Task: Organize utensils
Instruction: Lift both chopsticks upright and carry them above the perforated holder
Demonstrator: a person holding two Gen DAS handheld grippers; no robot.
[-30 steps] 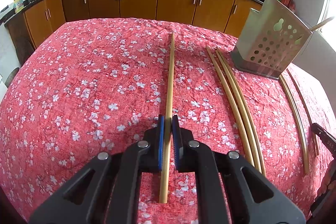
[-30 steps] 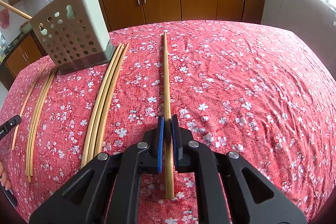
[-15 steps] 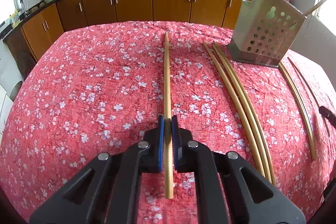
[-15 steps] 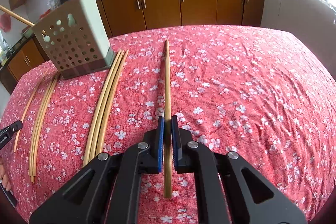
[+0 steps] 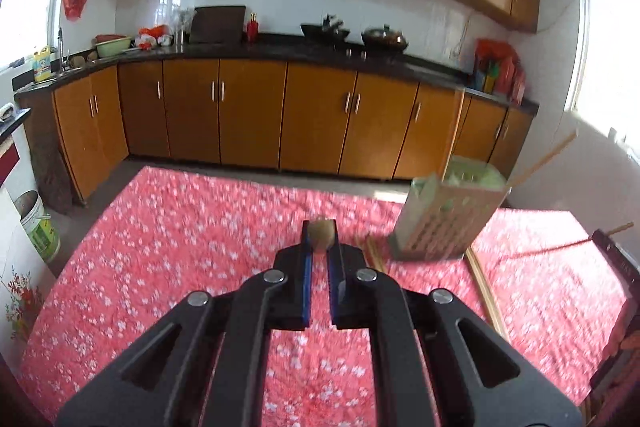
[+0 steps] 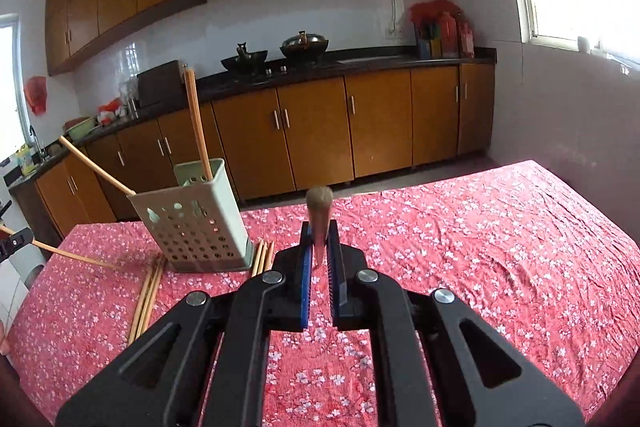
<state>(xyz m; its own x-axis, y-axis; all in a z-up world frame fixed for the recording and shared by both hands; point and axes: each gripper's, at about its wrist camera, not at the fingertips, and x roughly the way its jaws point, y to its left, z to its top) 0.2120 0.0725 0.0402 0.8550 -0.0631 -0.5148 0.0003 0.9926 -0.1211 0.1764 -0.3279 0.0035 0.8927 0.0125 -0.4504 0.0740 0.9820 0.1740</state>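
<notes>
In the left wrist view my left gripper (image 5: 319, 241) is shut on a bamboo chopstick (image 5: 320, 231), which I see end-on, raised above the red floral tablecloth (image 5: 180, 247). My right gripper (image 6: 319, 243) is likewise shut on a second chopstick (image 6: 319, 201) that points away, its tip over the table's far edge. The pale green perforated holder (image 6: 196, 223) stands to the left of the right gripper and to the right of the left one (image 5: 444, 223). Two chopsticks (image 6: 197, 123) lean out of the holder. The left wrist view is blurred.
Loose chopsticks lie on the cloth beside the holder (image 6: 148, 287) (image 6: 262, 257) (image 5: 486, 291). The other gripper (image 6: 14, 243) shows at the left edge of the right wrist view. Brown kitchen cabinets (image 6: 312, 135) and a counter with woks stand beyond the table.
Both grippers have risen off the cloth with their chopsticks and tipped upward, so the cabinets and wall now fill the views. The jaws have stayed shut.
</notes>
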